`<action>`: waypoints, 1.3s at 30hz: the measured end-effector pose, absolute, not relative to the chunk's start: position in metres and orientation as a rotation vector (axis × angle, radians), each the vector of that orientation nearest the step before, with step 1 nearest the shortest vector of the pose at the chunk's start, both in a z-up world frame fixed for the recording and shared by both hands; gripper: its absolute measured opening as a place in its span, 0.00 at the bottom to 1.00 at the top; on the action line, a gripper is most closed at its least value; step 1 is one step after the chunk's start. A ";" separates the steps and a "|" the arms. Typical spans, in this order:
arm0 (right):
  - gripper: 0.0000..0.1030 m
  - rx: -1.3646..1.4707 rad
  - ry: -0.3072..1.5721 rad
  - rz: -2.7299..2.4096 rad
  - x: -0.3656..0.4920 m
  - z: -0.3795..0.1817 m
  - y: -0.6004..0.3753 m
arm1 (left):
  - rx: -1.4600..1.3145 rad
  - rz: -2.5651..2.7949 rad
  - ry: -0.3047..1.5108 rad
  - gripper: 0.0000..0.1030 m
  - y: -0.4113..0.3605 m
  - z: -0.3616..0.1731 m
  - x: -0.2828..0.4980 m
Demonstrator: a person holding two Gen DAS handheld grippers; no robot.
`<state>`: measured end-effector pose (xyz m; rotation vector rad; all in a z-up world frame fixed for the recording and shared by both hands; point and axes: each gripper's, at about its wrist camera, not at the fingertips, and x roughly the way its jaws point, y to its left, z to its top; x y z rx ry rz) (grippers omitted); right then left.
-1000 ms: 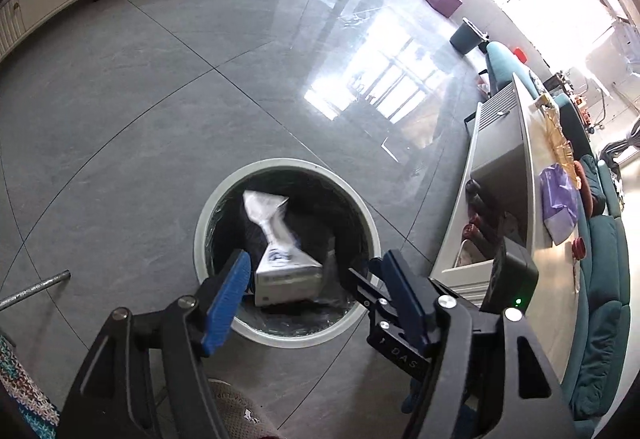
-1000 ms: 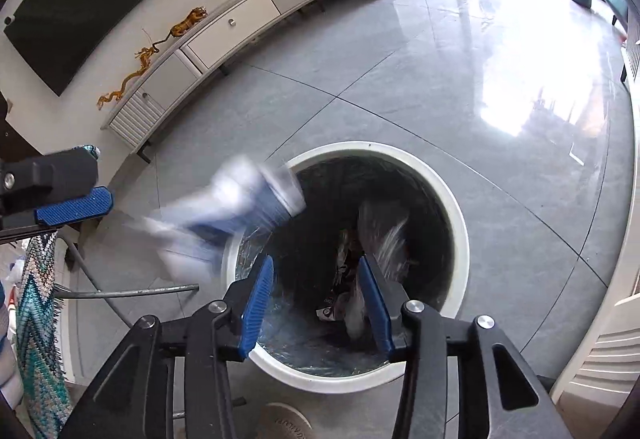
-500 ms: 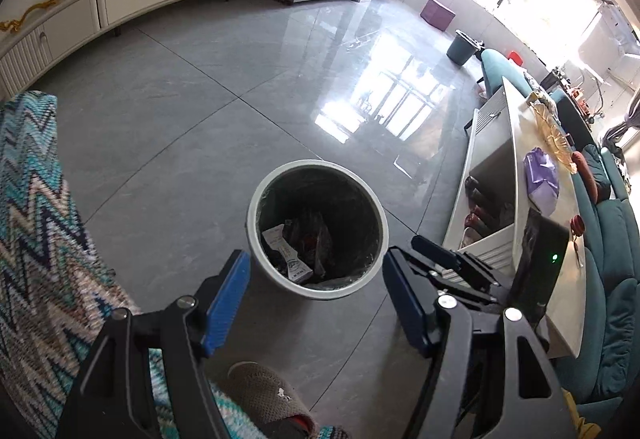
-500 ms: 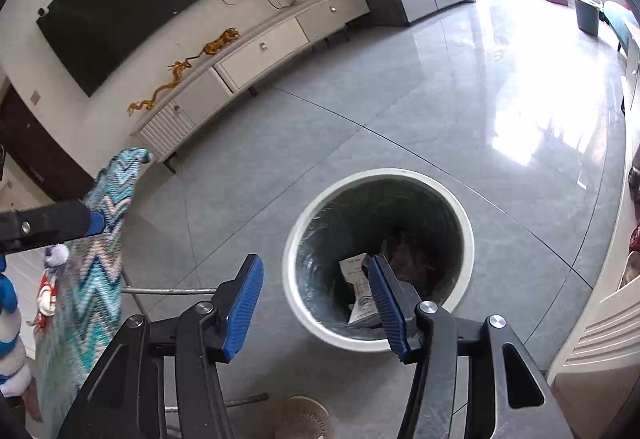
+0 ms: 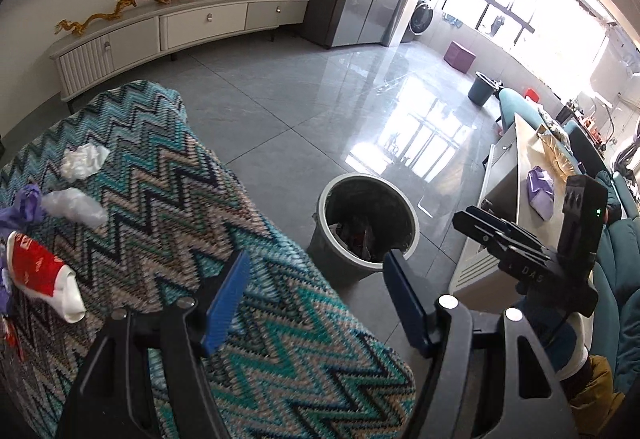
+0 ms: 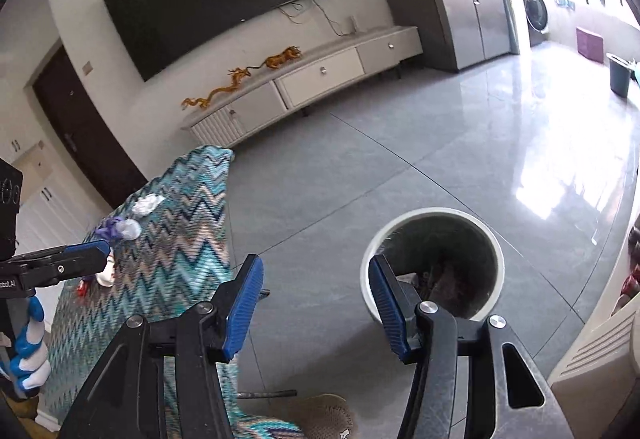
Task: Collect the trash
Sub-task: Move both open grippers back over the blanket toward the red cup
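I have both tools empty above the zigzag-patterned cloth (image 5: 168, 175), so the step in hand, as I judge it, is going back for the next piece of litter. The bin (image 5: 366, 223) stands on the grey tiles just beside the cloth's right edge, with wrappers already in it. What remains lies at the cloth's far left: a red-and-white wrapper (image 5: 40, 275), a clear plastic wad (image 5: 74, 205), a crumpled white tissue (image 5: 84, 161) and a purple scrap (image 5: 22, 203).

The left gripper (image 5: 312, 303) has its jaws wide with nothing between them; I would swing it left, straddle the red-and-white wrapper and close low against the cloth without snagging the weave. The right gripper (image 6: 316, 295) stands about half open with nothing between the pads, its jaws having just been opening. It points at the floor between cloth and bin, so I would send it to the tissue to keep the tools apart.

The left rim of the left wrist view cuts off the purple scrap and a small red bit below the wrapper, so I cannot tell how much litter lies beyond. The right pad hides part of the bin mouth in the right wrist view. What the cloth covers I cannot make out.
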<state>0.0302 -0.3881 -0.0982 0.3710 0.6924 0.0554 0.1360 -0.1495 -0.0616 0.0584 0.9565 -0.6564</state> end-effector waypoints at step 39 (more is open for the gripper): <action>0.62 -0.040 0.795 0.530 0.100 -0.049 -0.125 | -0.149 -0.214 0.826 0.71 0.209 -0.074 0.117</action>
